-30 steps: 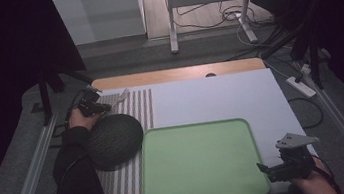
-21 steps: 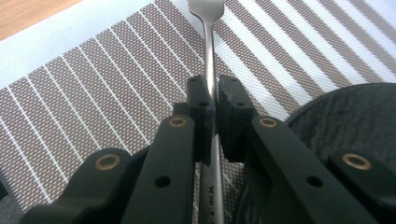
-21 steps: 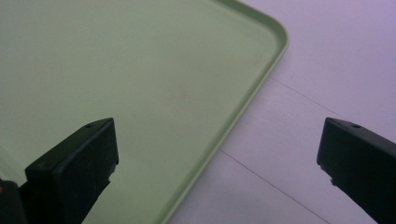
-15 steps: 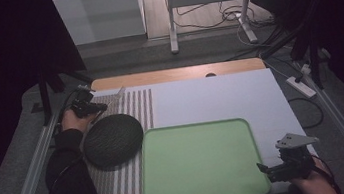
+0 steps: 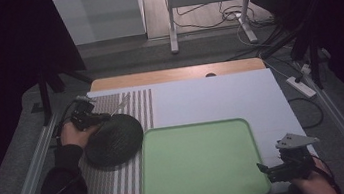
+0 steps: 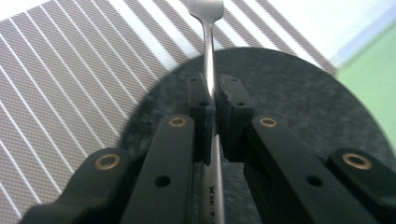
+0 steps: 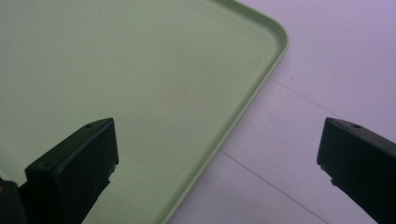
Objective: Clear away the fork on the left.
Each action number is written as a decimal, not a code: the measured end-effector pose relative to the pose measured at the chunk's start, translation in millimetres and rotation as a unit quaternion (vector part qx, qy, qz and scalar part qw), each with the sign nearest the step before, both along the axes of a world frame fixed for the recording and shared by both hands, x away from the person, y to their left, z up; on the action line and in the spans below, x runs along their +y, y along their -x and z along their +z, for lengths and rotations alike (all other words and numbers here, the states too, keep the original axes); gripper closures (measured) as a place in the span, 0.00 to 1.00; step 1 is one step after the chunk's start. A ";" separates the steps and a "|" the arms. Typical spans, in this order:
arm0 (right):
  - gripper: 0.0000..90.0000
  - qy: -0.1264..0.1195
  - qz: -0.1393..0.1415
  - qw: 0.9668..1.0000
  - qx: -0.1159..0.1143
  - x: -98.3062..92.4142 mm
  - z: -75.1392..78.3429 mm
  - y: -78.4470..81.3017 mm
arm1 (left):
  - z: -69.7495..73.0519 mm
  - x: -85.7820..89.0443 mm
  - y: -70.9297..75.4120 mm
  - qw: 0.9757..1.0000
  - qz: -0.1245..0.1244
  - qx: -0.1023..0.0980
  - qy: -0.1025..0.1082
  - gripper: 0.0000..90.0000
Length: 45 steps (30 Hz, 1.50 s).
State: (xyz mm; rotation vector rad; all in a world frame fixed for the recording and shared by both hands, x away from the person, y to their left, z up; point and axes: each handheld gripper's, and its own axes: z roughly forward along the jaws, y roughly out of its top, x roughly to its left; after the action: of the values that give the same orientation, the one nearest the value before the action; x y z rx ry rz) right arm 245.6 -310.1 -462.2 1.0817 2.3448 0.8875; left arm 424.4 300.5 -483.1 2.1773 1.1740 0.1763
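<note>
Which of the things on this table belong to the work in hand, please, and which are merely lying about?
In hand:
- fork, clamped in the left hand-held gripper
- dark plate
- striped mat

Lying about:
- green tray
- power strip

Left gripper (image 5: 93, 118) has its fingers (image 6: 201, 116) pinched nearly together; right gripper (image 5: 276, 170) spreads its fingers (image 7: 74, 168) wide.

The fork's (image 6: 208, 42) tines run past the top edge of the left gripper view, its lower handle hidden behind the jaws.
</note>
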 end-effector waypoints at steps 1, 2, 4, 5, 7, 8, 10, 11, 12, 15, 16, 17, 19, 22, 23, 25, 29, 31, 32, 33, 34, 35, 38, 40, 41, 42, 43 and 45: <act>0.00 0.000 0.000 1.000 0.000 0.1 0.0 0.1 | 0.7 -2.5 5.0 1.000 -0.002 -0.001 0.002 0.93; 0.00 0.000 0.000 1.000 -0.001 0.1 -0.1 0.2 | 1.3 -5.3 9.8 1.000 -0.005 -0.002 0.003 0.93; 0.00 0.000 0.002 1.000 -0.002 0.2 0.1 0.4 | 3.1 -11.6 19.1 1.000 -0.013 -0.001 0.005 0.93; 0.00 0.001 0.002 1.000 -0.002 0.3 0.1 0.5 | 3.9 -15.1 23.9 1.000 -0.016 -0.002 0.007 0.93; 0.00 0.002 0.003 1.000 -0.003 0.6 0.3 1.1 | 5.7 -21.6 33.2 1.000 -0.023 -0.002 0.008 0.93; 0.00 0.002 0.003 1.000 -0.003 0.6 0.3 1.1 | 6.5 -24.5 37.7 1.000 -0.024 -0.002 0.008 0.93; 0.00 0.002 0.004 1.000 -0.005 0.6 0.3 1.3 | 7.9 -30.0 46.3 1.000 -0.027 -0.002 0.010 0.93; 0.00 0.002 0.005 1.000 -0.004 0.6 0.4 1.3 | 8.4 -32.5 50.4 1.000 -0.029 -0.002 0.011 0.93; 0.00 0.002 0.005 1.000 -0.004 0.6 0.4 1.4 | 8.9 -34.8 54.4 0.999 -0.029 -0.002 0.012 0.93; 0.00 0.003 0.006 1.000 -0.005 0.6 0.5 1.5 | 9.8 -41.0 65.7 0.999 -0.032 -0.001 0.017 0.93; 0.00 0.003 0.006 1.000 -0.005 0.6 0.5 1.6 | 10.0 -43.1 69.1 0.999 -0.032 0.001 0.019 0.93; 0.00 0.003 0.007 1.000 -0.005 0.6 0.5 1.6 | 10.0 -45.3 72.6 0.999 -0.034 0.002 0.021 0.93; 0.00 0.004 0.008 1.000 -0.005 0.8 0.5 1.8 | 9.6 -50.4 79.1 0.999 -0.036 0.005 0.022 0.93; 0.00 0.004 0.009 1.000 -0.006 1.1 0.4 1.9 | 8.7 -59.7 88.4 0.999 -0.039 0.009 0.021 0.93; 0.00 0.005 0.009 1.000 -0.006 1.2 0.4 1.9 | 8.1 -62.9 91.2 0.999 -0.041 0.011 0.021 0.93; 0.00 0.005 0.009 1.000 -0.006 1.2 0.4 2.0 | 6.7 -69.8 96.6 0.999 -0.046 0.016 0.021 0.93; 0.00 0.006 0.011 1.000 -0.007 1.5 0.2 2.0 | 4.1 -86.2 105.7 0.998 -0.059 0.026 0.016 0.93; 0.00 0.007 0.011 1.000 -0.007 1.6 0.2 2.0 | 5.3 -95.6 110.3 0.997 -0.068 0.024 0.012 0.93; 0.00 0.007 0.011 1.000 -0.007 1.8 0.1 2.1 | 5.8 -99.9 112.4 0.997 -0.071 0.024 0.014 0.93; 0.00 0.007 0.011 1.000 -0.007 1.8 0.1 2.1 | 5.9 -104.2 114.3 0.997 -0.074 0.025 0.019 0.93; 0.00 0.008 0.011 1.000 -0.006 1.8 0.3 2.1 | 5.5 -108.8 116.2 0.996 -0.078 0.025 0.020 0.93; 0.00 0.009 0.012 1.000 -0.006 1.9 0.2 2.1 | 4.8 -113.7 118.3 0.996 -0.080 0.023 0.019 0.93; 0.00 0.009 0.012 1.000 -0.007 2.1 0.1 2.2 | 0.5 -127.4 122.1 0.995 -0.090 0.029 0.022 0.93; 0.00 0.009 0.013 1.000 -0.006 2.0 0.2 2.2 | -2.1 -136.8 124.2 0.995 -0.095 0.034 0.019 0.93; 0.00 0.009 0.013 1.000 -0.007 2.1 0.1 2.3 | -2.9 -140.8 125.0 0.995 -0.097 0.034 0.016 0.93; 0.00 0.009 0.014 1.000 -0.006 2.1 0.2 2.2 | -3.6 -144.8 125.7 0.994 -0.098 0.036 0.016 0.93; 0.00 0.009 0.014 1.000 -0.006 2.1 0.2 2.2 | -4.2 -148.4 126.4 0.994 -0.099 0.035 0.016 0.93; 0.00 0.009 0.014 1.000 -0.007 2.3 0.0 2.2 | -5.8 -155.9 128.0 0.994 -0.098 0.037 0.017 0.93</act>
State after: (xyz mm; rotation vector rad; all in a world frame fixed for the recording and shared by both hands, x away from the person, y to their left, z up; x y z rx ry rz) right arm 243.4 -307.8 -462.2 1.0360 2.3573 0.8792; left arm 296.5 144.5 -488.9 2.2686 0.9882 -0.0092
